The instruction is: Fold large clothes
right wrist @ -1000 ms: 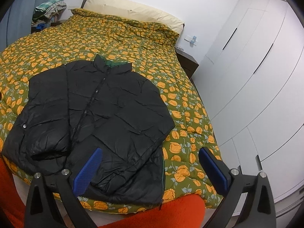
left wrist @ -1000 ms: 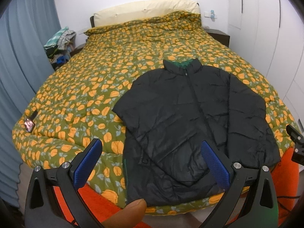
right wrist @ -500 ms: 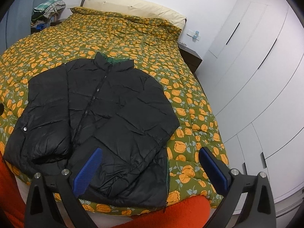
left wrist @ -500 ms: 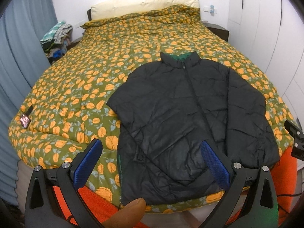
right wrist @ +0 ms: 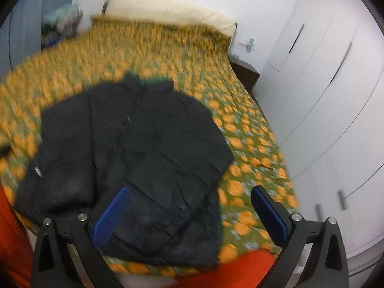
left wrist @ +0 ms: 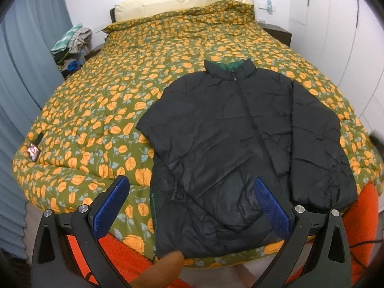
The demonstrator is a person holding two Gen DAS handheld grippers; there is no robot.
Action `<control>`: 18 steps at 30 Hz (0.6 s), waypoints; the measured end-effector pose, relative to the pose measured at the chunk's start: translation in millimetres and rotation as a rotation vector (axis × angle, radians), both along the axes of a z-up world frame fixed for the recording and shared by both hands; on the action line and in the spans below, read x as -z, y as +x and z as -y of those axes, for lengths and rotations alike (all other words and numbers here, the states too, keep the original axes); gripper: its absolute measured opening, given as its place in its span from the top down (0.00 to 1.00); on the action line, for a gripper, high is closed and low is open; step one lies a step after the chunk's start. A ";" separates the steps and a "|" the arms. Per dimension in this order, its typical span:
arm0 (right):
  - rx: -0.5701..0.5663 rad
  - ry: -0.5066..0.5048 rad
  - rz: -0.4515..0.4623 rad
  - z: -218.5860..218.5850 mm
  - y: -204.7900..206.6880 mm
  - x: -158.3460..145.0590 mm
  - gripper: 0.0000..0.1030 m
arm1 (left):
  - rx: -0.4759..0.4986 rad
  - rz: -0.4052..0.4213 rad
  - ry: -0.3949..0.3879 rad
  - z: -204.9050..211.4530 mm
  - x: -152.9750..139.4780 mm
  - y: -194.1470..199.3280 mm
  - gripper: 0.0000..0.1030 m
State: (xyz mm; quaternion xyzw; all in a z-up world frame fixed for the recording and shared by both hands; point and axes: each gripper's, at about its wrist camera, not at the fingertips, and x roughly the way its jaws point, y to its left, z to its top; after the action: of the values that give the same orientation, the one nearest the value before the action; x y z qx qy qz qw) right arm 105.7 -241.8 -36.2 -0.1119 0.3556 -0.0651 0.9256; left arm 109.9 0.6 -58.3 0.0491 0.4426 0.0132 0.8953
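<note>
A black puffer jacket (left wrist: pixel 228 144) with a green collar lining lies front up on the flowered quilt (left wrist: pixel 108 100), near the foot of the bed. One sleeve is folded across its chest; the other sleeve (left wrist: pixel 319 148) lies along its side. My left gripper (left wrist: pixel 192 201) is open above the jacket's hem, holding nothing. A fingertip (left wrist: pixel 165 267) shows at the bottom edge. The right wrist view is blurred by motion: the jacket (right wrist: pixel 144 148) lies below my right gripper (right wrist: pixel 190 207), which is open and holds nothing, over the hem's right corner.
Cream pillows (left wrist: pixel 182 2) lie at the head of the bed. A pile of clothes (left wrist: pixel 72 43) sits left of it, by blue curtains (left wrist: pixel 21 76). White wardrobe doors (right wrist: pixel 324 91) stand along the right. A dark nightstand (right wrist: pixel 244 74) sits beside them. An orange blanket (left wrist: pixel 364 216) hangs at the foot.
Both grippers have moved forward and lower toward the jacket's hem. The right view has turned blurry from fast motion. The jacket has not moved.
</note>
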 end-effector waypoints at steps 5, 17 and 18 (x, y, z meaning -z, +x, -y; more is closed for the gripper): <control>-0.250 0.219 0.124 27.2 -5.0 3.2 0.00 | -0.036 -0.015 -0.024 -13.9 6.1 2.6 0.00; -0.663 -0.027 -0.387 -43.1 38.0 148.4 0.03 | -0.037 -0.019 -0.043 -18.9 4.2 0.4 0.00; -0.665 -0.047 -0.403 -44.4 42.3 159.1 0.22 | -0.038 -0.022 -0.044 -19.0 4.3 0.7 0.00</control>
State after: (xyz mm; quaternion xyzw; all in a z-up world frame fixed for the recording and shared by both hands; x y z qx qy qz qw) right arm 148.0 -197.4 -195.3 -0.2528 0.4732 0.2535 0.8049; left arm 110.6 19.7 -62.6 0.0211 0.4535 0.0199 0.8908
